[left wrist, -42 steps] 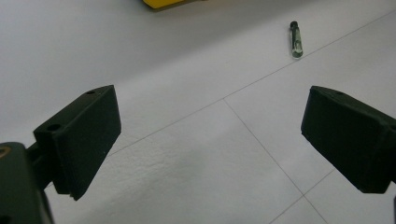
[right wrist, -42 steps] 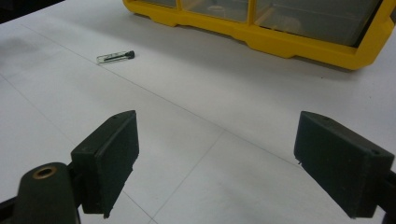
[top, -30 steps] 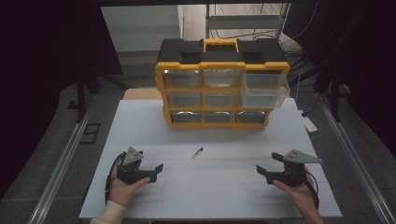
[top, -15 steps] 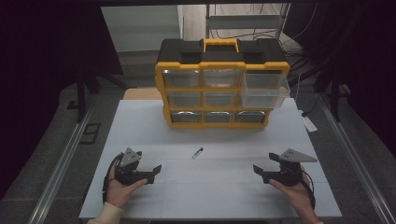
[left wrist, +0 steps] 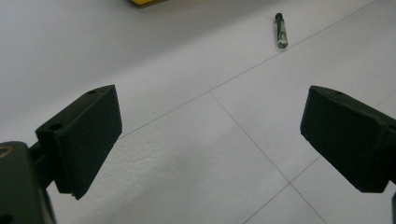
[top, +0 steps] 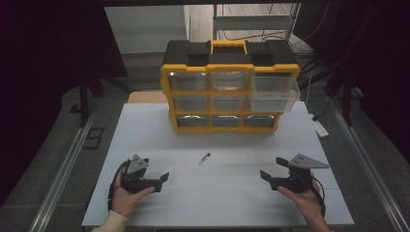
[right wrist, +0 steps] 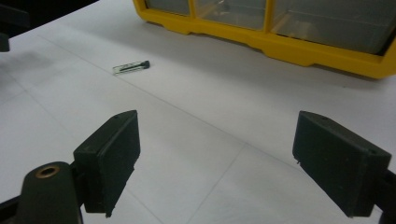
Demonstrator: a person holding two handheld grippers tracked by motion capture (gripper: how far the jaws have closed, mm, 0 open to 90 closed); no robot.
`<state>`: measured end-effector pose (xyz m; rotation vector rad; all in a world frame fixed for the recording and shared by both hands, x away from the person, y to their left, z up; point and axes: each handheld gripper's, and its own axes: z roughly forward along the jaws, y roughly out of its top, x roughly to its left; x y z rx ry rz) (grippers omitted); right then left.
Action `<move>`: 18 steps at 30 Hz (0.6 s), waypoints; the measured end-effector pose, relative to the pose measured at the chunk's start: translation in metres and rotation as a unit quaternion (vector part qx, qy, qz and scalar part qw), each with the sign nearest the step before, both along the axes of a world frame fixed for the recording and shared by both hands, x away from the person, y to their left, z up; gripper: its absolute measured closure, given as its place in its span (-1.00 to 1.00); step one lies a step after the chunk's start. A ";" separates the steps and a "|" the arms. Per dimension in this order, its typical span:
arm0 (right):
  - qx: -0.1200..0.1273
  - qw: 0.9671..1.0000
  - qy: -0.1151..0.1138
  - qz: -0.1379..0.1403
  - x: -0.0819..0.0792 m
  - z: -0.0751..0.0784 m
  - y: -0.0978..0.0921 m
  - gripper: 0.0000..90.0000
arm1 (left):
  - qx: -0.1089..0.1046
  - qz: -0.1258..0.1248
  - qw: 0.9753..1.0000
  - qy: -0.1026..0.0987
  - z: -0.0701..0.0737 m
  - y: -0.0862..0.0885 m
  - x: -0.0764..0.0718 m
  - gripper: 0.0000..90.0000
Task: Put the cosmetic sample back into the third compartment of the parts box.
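Observation:
A small clear vial with a dark cap (top: pixel 204 158) lies on the white table (top: pixel 212 203), about midway between both hands; it lies ahead of the jaws in the left gripper view (left wrist: pixel 280 31) and in the right gripper view (right wrist: pixel 131 66). My left gripper (top: pixel 161 182) rests low at the front left, jaws wide apart and empty (left wrist: pixel 210 140). My right gripper (top: pixel 267 180) sits at the front right, also open with nothing between its jaws (right wrist: pixel 217 163). Behind the vial stands a yellow and black drawer organiser (top: pixel 227 92) with clear drawers; its upper right drawer (top: pixel 274 94) is pulled out.
The organiser's yellow base (right wrist: pixel 280 44) runs across the far side in the right gripper view. A power strip (top: pixel 320 128) lies off the table's right edge. Metal rails (top: pixel 63 169) flank the table. Dark curtains surround the space.
Both hands have drawn slightly back toward the front edge of the table. Jaws stay open; the vial has not moved.

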<state>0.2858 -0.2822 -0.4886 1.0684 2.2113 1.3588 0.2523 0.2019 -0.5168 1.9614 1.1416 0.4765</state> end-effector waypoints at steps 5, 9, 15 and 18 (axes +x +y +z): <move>-0.001 1.000 -0.006 0.012 -0.002 0.008 0.006 -0.66 | 0.003 -0.001 1.000 -0.006 0.003 -0.002 -0.003 -0.87; 0.003 1.000 -0.001 0.017 0.002 0.011 0.009 -0.66 | 0.005 -0.001 1.000 -0.006 0.002 -0.002 -0.002 -0.87; -0.005 1.000 0.000 0.020 0.006 0.017 0.014 -0.67 | 0.004 -0.003 1.000 -0.005 0.002 -0.002 -0.001 -0.86; -0.007 1.000 0.000 0.023 0.007 0.020 0.017 -0.67 | 0.005 -0.004 1.000 -0.005 0.002 -0.003 0.000 -0.86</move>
